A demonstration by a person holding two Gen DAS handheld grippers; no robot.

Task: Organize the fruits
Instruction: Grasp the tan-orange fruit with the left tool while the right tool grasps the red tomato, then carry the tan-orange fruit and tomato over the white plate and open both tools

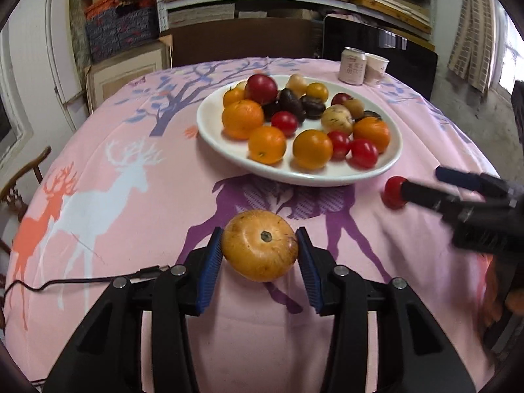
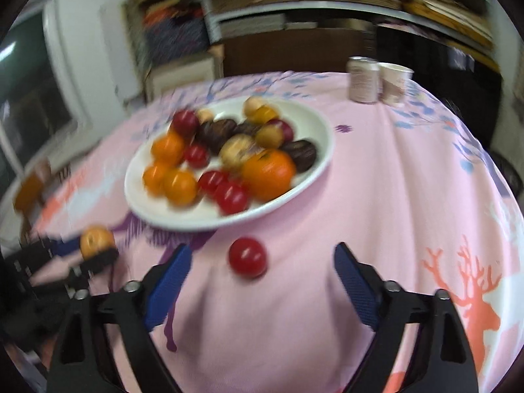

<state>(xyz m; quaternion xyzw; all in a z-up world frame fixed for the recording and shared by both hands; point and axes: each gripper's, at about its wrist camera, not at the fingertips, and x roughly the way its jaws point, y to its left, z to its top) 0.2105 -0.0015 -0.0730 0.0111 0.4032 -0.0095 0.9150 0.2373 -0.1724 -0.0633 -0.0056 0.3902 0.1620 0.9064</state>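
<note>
A white plate (image 1: 209, 124) on the pink cloth holds several oranges, red tomatoes, dark plums and pale fruits. My left gripper (image 1: 259, 236) is shut on a yellow-brown round fruit (image 1: 260, 249) just in front of the plate. A red tomato (image 2: 247, 256) lies on the cloth in front of the plate (image 2: 314, 163). My right gripper (image 2: 262, 257) is open, its blue pads (image 2: 170, 281) on either side of the tomato without touching it. The left wrist view shows the right gripper (image 1: 422, 183) beside the tomato (image 1: 393, 191). The right wrist view shows the left gripper (image 2: 91, 252) with its fruit (image 2: 96, 239).
A drink can (image 1: 352, 65) and a paper cup (image 1: 376, 67) stand at the table's far right edge. A black cable (image 1: 82, 280) lies on the cloth at the left. A wooden chair (image 1: 19, 190) stands left of the table. Shelves and boxes fill the background.
</note>
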